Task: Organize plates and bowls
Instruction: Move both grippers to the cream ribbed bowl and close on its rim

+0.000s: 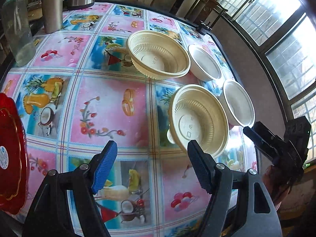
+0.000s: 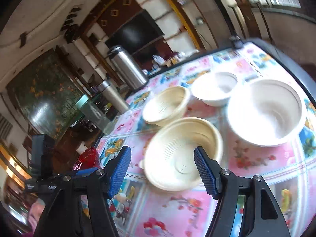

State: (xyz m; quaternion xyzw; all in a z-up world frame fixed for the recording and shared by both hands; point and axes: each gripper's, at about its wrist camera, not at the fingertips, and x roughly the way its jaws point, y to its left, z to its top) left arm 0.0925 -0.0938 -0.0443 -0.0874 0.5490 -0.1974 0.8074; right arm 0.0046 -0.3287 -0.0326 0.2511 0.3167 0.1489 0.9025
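- Cream plastic, ribbed on the inside — that is the near beige bowl (image 1: 198,120), sitting on the tablecloth (image 1: 110,108) just ahead of the left gripper (image 1: 152,162); its near rim shows behind the right-hand blue pad (image 1: 199,169) of that gripper, but whether they touch I cannot tell.
- Left gripper: jaws stand wide apart over bare cloth, nothing held between them.
- Far beige bowl (image 1: 158,54) rests farther back on the cloth, apart from the near one.
- Two white bowls lie toward the window-side edge of the table: far white bowl (image 1: 204,62) just beside the far beige bowl, near white bowl (image 1: 238,102) just beside the near beige bowl.
- Red plate (image 1: 10,158) with a gold-trimmed edge sits at the left border of the left wrist view, well apart from the bowls.
- Right gripper (image 2: 162,171): jaws wide apart, gripping nothing; the near beige bowl lies ahead and between the lines of its fingers — picture blurred, contact not discernible.
- Right gripper also shows in the left wrist view at the far right edge, beyond the near white bowl.
- Steel flasks (image 1: 53,4) and a clear jar (image 1: 16,25) stand at the far left of the table.
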